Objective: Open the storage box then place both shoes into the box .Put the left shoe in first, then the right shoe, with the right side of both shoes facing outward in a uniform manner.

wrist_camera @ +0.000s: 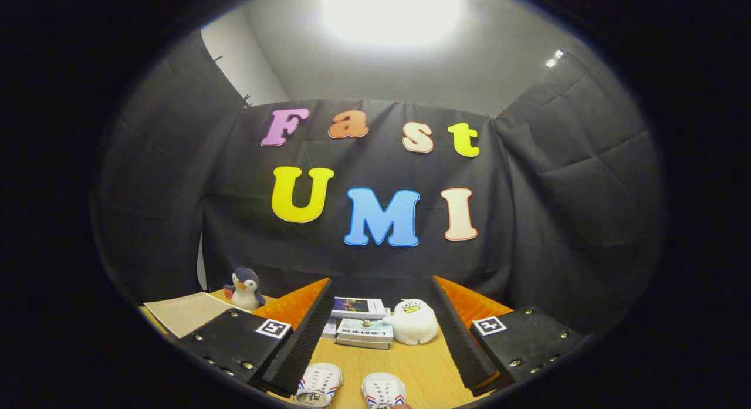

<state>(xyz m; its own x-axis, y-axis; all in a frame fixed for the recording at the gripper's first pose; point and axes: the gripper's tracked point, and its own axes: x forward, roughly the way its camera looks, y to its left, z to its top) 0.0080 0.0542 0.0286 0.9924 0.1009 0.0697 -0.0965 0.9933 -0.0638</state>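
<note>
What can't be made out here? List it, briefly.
- Two white canvas shoes with red-and-blue stripes, gripper view: heels cut off between the hand-held gripper fingers, which stand open; left versus right unclear.
- Stacked paperback books: covers too small to tell.
- Beige flat sheet beside the grey plush penguin: partly hidden by a finger.

gripper (378,338): two wedge-shaped fingers (305,338), black ribbed inner pads, orange ribbed backing behind; each sits on a flat black plate with silver screws along the edges; one white square black-pattern marker tag per plate; fingers spread wide apart
</note>
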